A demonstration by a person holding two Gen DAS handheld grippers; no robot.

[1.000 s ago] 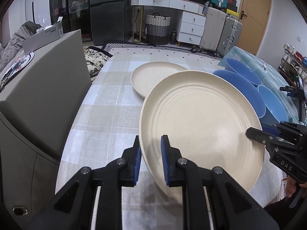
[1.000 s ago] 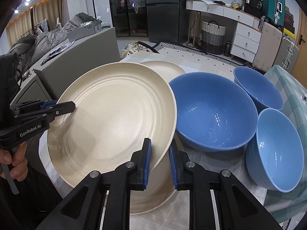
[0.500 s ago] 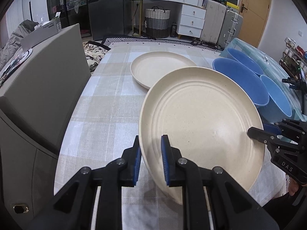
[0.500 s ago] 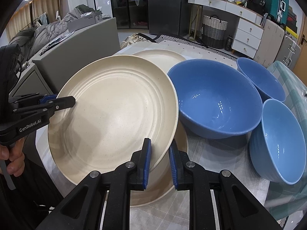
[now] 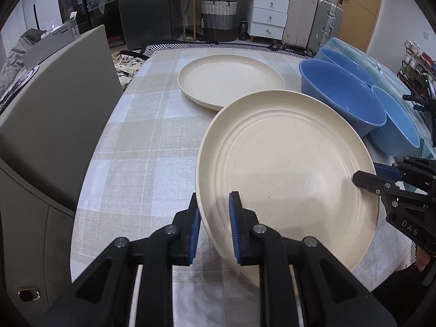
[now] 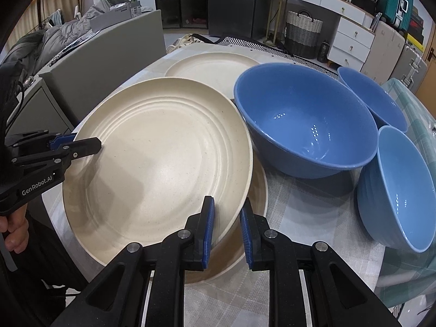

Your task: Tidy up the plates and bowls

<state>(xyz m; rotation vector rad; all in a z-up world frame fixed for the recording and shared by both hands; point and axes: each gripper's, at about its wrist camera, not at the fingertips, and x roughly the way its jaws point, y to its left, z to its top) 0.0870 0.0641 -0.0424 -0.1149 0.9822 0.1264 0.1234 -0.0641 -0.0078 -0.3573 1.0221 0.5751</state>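
So, pale checked tablecloth, white drawers behind. Left gripper and right gripper both pinch the round cream ridged plate, tilted, face up.

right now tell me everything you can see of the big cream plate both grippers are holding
The big round cream plate looks like matte speckled plastic or ceramic, with concentric ridges stepping down to a smooth centre. It is held tilted above another cream plate on the checked tablecloth. The left gripper and right gripper each pinch its rim on opposite sides.
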